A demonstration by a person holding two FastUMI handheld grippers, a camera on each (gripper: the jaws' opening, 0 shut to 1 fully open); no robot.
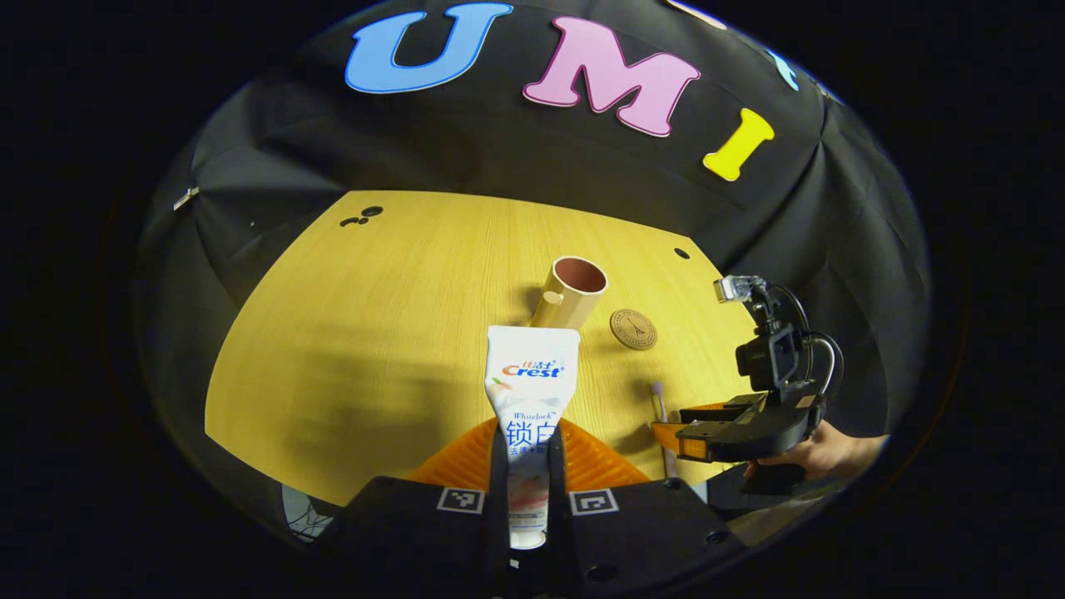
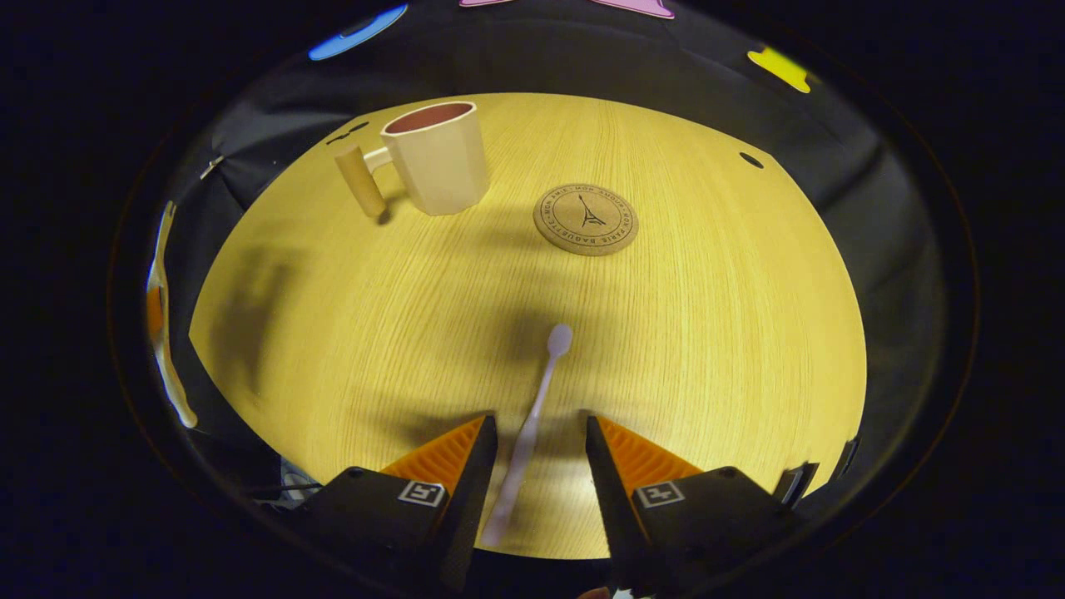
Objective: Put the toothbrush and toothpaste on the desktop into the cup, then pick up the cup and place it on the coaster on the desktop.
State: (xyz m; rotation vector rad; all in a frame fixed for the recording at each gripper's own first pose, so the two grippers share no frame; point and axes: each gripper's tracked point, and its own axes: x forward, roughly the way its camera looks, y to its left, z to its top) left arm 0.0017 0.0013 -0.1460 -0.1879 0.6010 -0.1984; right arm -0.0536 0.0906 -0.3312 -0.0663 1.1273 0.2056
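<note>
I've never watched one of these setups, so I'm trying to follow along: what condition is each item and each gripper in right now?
toothpaste: clamped between the left gripper's fingers, lifted, cap toward the camera.
toothbrush: lying flat on the table, between open fingers.
cup: upright, nothing seen inside.
coaster: flat, bare.
left gripper: shut on the toothpaste.
right gripper: open, straddling the toothbrush.

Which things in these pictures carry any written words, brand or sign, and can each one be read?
toothpaste tube: a printed product label, with a brand name and smaller lines under it; label text is not quoted here.
coaster: a ring of capital letters around a tower drawing; too small and curved to read surely.
cup: no writing on the side shown.
</note>
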